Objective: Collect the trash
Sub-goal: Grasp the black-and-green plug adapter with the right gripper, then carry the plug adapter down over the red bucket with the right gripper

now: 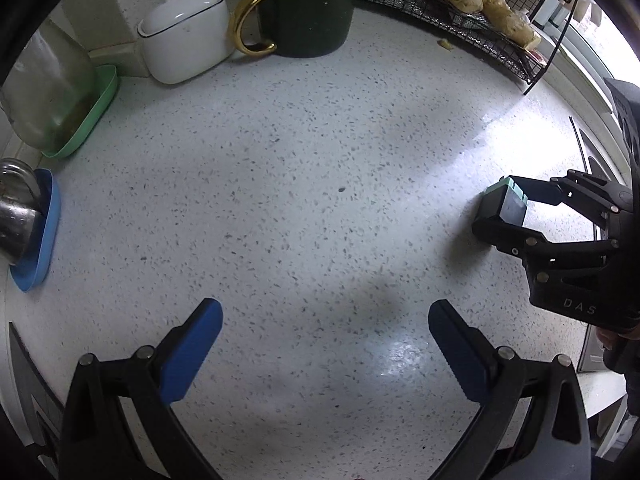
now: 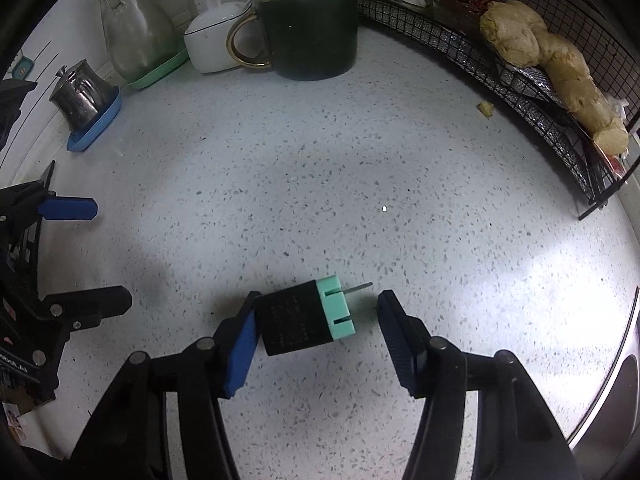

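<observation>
Care is being needed as the right gripper (image 2: 316, 324), jaws apart, is being centred around the black-and-green plug (image 2: 306, 322) at 6 o'clock, while the left gripper (image 1: 326, 344) is being held open and empty.

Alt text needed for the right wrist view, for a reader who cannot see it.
The right gripper straddles a black and green plug adapter lying on a speckled countertop, one pad touching it, the other apart. A dark green mug of utensils stands behind.
</observation>
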`<state>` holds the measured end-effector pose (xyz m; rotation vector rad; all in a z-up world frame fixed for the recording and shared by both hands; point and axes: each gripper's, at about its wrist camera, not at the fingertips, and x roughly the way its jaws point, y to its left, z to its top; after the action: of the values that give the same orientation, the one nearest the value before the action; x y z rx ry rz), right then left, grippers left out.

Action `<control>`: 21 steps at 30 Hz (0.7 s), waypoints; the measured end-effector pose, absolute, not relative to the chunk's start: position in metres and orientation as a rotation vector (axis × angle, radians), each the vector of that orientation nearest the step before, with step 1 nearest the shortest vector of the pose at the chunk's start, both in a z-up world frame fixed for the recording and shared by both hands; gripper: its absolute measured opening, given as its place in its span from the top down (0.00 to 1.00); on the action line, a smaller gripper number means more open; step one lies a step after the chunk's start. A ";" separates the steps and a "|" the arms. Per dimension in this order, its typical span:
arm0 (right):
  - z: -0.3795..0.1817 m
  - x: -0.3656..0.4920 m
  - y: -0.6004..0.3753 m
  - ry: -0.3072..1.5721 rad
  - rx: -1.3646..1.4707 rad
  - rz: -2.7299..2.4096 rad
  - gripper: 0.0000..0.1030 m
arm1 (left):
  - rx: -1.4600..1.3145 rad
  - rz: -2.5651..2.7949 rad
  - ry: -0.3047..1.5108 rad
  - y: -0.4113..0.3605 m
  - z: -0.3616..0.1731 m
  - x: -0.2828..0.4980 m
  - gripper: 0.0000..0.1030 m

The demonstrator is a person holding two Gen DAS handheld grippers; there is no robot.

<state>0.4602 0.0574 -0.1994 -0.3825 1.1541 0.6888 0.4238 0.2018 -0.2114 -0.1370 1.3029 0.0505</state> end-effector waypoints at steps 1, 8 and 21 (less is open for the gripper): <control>-0.198 0.457 0.055 1.153 -0.374 0.689 0.46 | -0.138 0.046 1.302 0.199 -0.211 0.423 0.01; -0.177 0.435 0.034 1.136 -0.362 0.675 0.46 | -0.122 0.020 1.284 0.174 -0.205 0.409 0.01; -0.130 0.343 -0.057 1.101 -0.281 0.645 0.46 | -0.067 0.000 1.228 0.103 -0.174 0.330 0.01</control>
<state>0.3425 -0.0569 -0.1296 -0.2807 1.1012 0.6454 0.3296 0.1028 -0.1742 -0.0666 1.2276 0.0004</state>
